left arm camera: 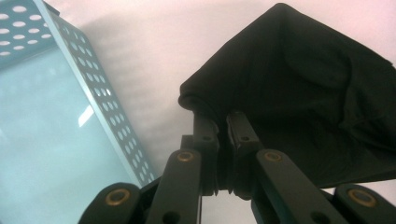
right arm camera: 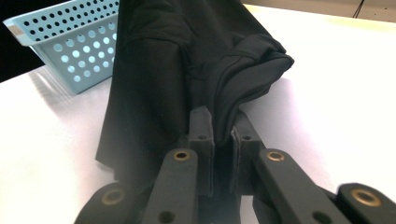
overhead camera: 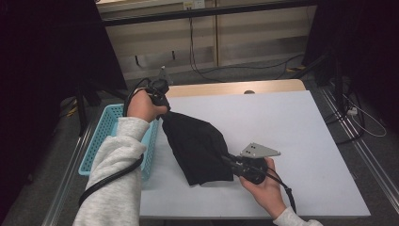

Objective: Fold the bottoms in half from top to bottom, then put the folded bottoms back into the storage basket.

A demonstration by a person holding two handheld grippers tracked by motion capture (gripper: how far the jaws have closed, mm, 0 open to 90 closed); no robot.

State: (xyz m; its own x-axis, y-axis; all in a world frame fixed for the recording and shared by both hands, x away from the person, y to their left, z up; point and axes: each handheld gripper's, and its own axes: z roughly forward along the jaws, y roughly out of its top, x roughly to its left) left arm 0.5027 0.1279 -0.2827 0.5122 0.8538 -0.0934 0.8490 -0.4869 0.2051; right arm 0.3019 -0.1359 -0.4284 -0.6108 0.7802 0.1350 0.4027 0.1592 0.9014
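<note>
Unlabelled black cloth [overhead camera: 197, 146] — both tongs clamped.

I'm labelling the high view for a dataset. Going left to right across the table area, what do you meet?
Blue basket → left gripper → black cloth → right gripper → bare white table.

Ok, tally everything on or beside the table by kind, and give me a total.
Black cloth: 1
Blue basket: 1
Handheld grippers: 2, left gripper and right gripper, both with jaws shut on the cloth
Total: 4
</note>
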